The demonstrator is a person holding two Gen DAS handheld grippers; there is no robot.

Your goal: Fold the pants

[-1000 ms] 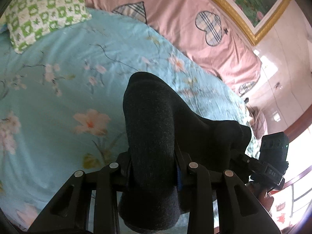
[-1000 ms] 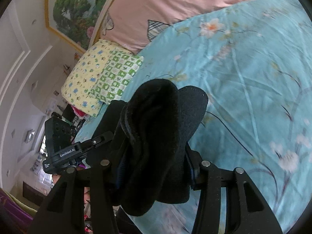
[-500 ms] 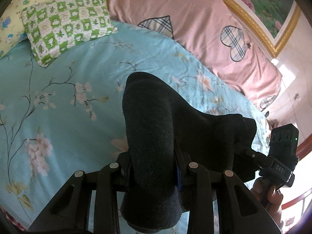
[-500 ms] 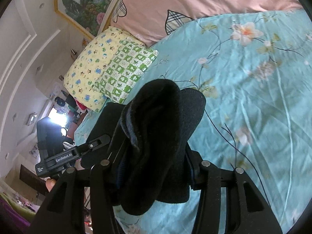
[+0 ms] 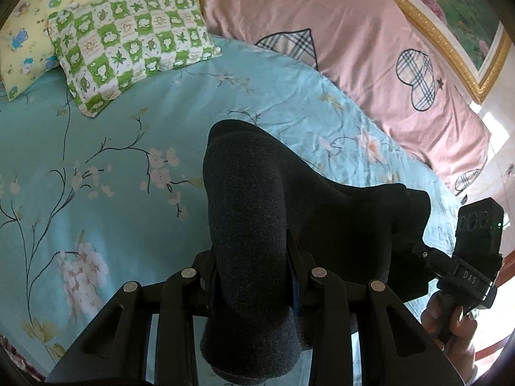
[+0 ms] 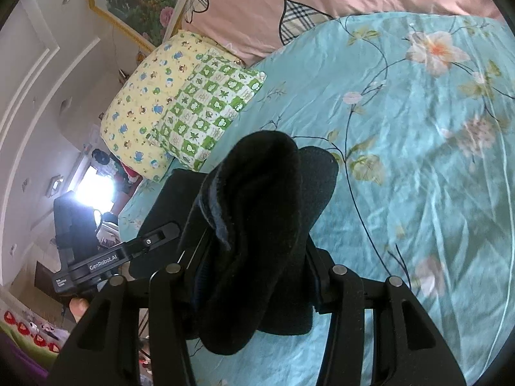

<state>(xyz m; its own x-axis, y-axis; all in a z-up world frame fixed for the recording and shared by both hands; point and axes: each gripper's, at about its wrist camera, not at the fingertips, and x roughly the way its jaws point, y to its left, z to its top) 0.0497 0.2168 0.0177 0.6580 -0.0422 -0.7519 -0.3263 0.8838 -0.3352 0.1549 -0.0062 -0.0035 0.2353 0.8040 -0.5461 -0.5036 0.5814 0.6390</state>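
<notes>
The dark grey pants (image 5: 251, 225) are held up above the bed between both grippers. My left gripper (image 5: 254, 276) is shut on a thick fold of them; the cloth bulges over its fingers and stretches right to the other gripper (image 5: 463, 257). My right gripper (image 6: 257, 257) is shut on the pants (image 6: 264, 212) too, with the cloth bunched over the fingertips. The left gripper (image 6: 106, 257) shows at the left of the right wrist view. The fingertips are hidden by cloth in both views.
A turquoise flowered bedsheet (image 5: 96, 167) lies below. A green checked pillow (image 5: 135, 48) and a yellow pillow (image 5: 29, 32) lie at the head, beside a pink quilt (image 5: 354, 48). A gold-framed picture (image 5: 450, 16) hangs on the wall. The bed edge and room are at left (image 6: 64, 193).
Both grippers have carried the pants toward the head of the bed; the pillows and pink quilt have come further into view. The grip on the cloth is unchanged.
</notes>
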